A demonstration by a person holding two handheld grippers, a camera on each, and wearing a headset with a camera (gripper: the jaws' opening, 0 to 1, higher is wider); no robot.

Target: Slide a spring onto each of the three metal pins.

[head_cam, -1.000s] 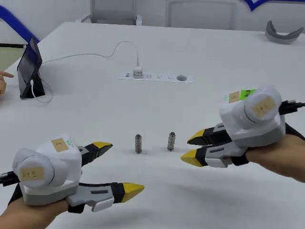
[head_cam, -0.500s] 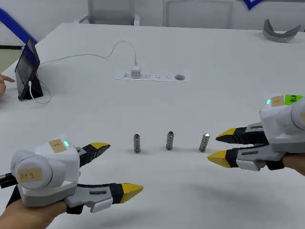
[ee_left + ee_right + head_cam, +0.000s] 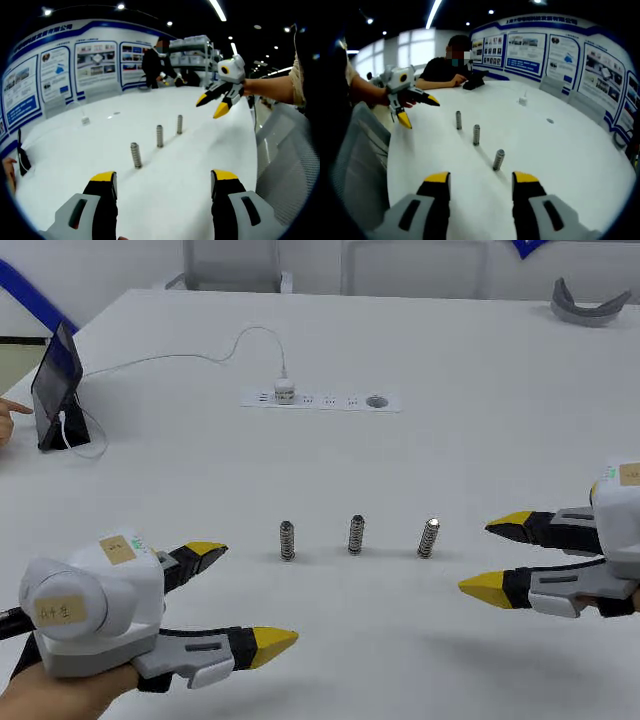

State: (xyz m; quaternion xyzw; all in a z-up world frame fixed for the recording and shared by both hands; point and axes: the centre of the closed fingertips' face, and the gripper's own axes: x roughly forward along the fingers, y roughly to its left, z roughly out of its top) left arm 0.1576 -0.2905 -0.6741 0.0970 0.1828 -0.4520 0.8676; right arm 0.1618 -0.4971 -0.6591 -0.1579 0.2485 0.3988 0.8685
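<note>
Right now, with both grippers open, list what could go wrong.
1. The right pin looks slightly tilted; a nudge from the open right gripper near it could topple it.
2. No base shows under the left pin or middle pin; a sweep by the left gripper might knock them over.

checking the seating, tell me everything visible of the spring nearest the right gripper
That spring is a grey metal coil around a pin whose shiny rounded top shows above it. It stands on the white table, leaning slightly, ending a row of three. Nothing grips it; the right gripper, jaws open, sits apart.
</note>
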